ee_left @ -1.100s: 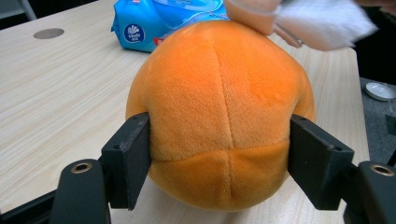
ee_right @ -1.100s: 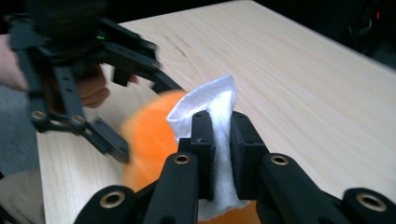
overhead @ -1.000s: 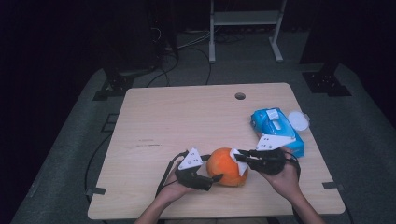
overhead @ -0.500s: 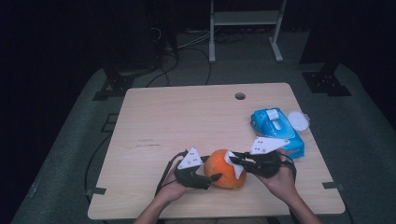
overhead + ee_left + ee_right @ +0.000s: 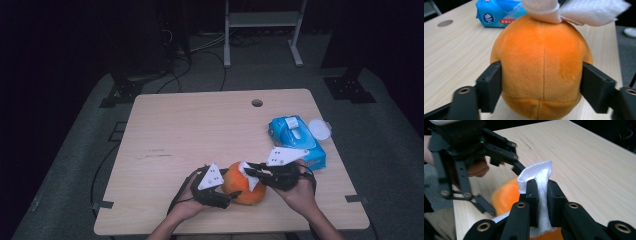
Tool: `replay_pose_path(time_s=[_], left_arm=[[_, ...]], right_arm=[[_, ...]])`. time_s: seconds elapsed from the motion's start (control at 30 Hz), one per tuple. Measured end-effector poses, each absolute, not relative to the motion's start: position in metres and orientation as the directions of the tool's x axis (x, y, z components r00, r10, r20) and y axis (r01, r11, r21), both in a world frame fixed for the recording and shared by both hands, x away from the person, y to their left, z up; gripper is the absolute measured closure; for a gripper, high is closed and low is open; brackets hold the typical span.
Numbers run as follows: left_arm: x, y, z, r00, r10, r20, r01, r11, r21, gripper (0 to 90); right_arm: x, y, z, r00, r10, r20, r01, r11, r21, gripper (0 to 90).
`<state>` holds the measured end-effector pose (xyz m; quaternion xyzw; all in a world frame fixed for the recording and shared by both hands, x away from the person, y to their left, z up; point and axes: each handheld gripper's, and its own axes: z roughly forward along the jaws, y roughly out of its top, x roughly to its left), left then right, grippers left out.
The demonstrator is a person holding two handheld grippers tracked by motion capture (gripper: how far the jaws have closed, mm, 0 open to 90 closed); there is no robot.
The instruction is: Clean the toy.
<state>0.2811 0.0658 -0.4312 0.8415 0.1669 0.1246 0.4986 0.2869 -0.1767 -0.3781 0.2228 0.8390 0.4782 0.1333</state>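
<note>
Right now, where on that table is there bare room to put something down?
The table is bare across its left half and its far middle, up to the round hole. It is crowded at the near edge around the orange plush ball, and on the right where the blue wipes pack lies.

Orange plush ball point(image 5: 241, 186) on counter point(image 5: 200, 130) between left hand-held gripper point(image 5: 226, 196) and right hand-held gripper point(image 5: 251, 172), which pinches a white wipe point(image 5: 250, 177).
</note>
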Motion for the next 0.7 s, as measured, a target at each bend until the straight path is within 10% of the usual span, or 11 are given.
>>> replay_pose_path(time_s=[0.23, 0.47, 0.7], left_arm=[[0.276, 0.061, -0.430, 0.910, 0.406, 0.082, 0.132, -0.472, 0.872, 26.1], [0.278, 0.067, -0.433, 0.915, 0.387, 0.111, 0.098, -0.482, 0.871, 29.1], [0.289, 0.071, -0.436, 0.910, 0.407, -0.084, 0.252, -0.379, 0.891, 16.3]], right_arm=[[0.270, -0.143, -0.382, -0.921, 0.389, -0.022, 0.186, 0.488, 0.853, 80.4], [0.284, -0.169, -0.376, -0.867, 0.497, -0.036, 0.224, 0.454, 0.863, 80.5], [0.290, -0.177, -0.384, -0.857, 0.515, 0.000, 0.268, 0.447, 0.853, 80.5]])
